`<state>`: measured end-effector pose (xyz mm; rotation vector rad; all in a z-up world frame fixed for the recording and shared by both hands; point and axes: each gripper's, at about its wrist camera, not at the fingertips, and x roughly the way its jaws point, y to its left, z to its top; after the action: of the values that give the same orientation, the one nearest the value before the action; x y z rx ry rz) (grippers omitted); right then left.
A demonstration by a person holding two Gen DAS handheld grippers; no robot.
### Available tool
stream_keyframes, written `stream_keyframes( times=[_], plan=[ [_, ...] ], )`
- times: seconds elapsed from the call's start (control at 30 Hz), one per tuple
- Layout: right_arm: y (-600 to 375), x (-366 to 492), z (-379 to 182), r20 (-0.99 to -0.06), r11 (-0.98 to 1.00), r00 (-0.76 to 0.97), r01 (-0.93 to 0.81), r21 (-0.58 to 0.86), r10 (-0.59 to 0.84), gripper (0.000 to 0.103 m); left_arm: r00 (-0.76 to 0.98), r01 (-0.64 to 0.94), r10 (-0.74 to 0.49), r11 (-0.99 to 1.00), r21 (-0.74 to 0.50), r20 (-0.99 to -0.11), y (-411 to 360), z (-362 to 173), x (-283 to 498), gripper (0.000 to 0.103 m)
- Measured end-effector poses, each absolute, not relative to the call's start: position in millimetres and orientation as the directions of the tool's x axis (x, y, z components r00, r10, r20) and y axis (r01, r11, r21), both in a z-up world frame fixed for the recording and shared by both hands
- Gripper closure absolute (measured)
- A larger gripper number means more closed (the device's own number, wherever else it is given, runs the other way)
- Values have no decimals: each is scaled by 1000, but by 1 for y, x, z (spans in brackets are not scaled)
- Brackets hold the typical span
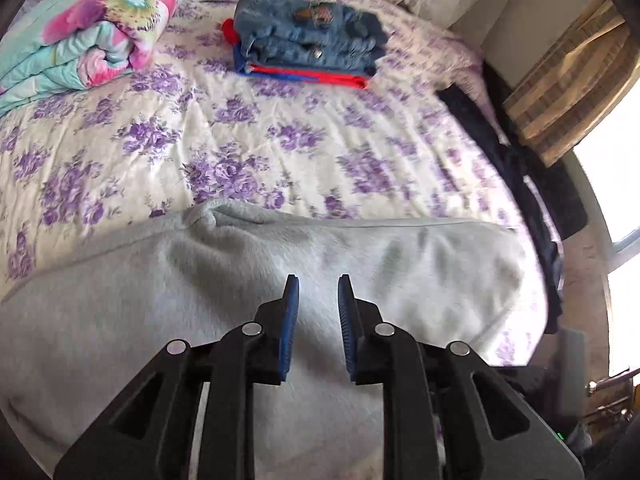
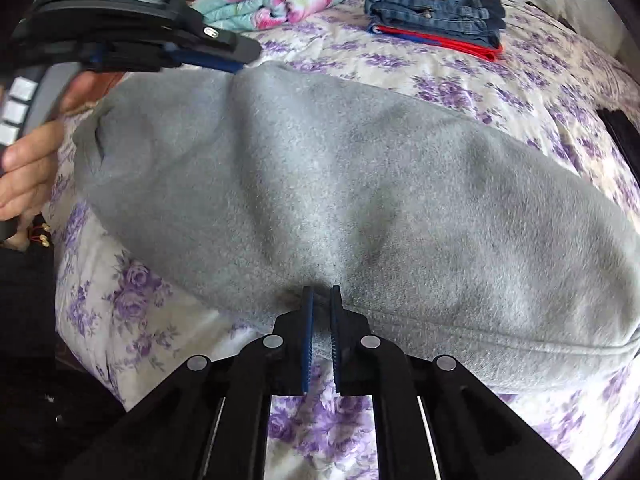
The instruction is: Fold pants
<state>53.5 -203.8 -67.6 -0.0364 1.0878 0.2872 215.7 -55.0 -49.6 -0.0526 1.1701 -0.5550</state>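
Gray pants (image 2: 340, 184) spread across flowered bed (image 2: 500, 80). Right tongs (image 2: 321, 292) pinching near hem; left tongs (image 1: 318, 280) parted above cloth. Folded jeans (image 1: 308, 36) far.

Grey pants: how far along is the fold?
Done: folded jeans stacked at the far side. In hand: right gripper pinches the near edge of the grey pants; left gripper is open above them. Left: the grey pants lie long, unfolded.

Gray pants (image 2: 340, 184) possibly hide right claw (image 2: 320, 292) tips.
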Motion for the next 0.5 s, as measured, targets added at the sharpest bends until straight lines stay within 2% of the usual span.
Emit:
stream_keyframes(
  times=[0.07,0.13,0.23,0.27,0.3,0.33,0.37,0.43,0.5],
  plan=[
    [-204,50,-66,-858,967,468,-226,115,211,95,208,321,-359,904,-283,-910,-65,-93,247,93],
    [-209,47,-63,-841,966,485,-202,161,241,94,226,314,-449,874,-372,-865,-54,-101,264,99],
    [-232,37,-50,-811,947,489,-160,277,320,89,162,254,-560,820,-514,-813,-34,-114,276,101],
    [-245,31,-44,-803,948,505,-129,292,317,77,160,255,-575,809,-529,-802,-31,-116,275,101],
    [-261,25,-36,-797,953,531,-77,294,289,56,161,254,-581,806,-535,-798,-30,-116,273,101],
    [-280,17,-30,-789,957,563,-11,289,245,48,166,259,-575,809,-527,-801,-30,-115,271,102],
    [-300,7,-24,-781,957,594,59,283,194,44,175,271,-562,817,-509,-808,-32,-111,268,102],
    [-342,-12,-18,-771,936,629,204,288,100,44,198,288,-535,832,-473,-821,-34,-99,258,102],
    [-379,-27,-19,-757,883,651,321,341,55,37,214,319,-547,822,-472,-809,-38,-83,243,101]
  ],
)
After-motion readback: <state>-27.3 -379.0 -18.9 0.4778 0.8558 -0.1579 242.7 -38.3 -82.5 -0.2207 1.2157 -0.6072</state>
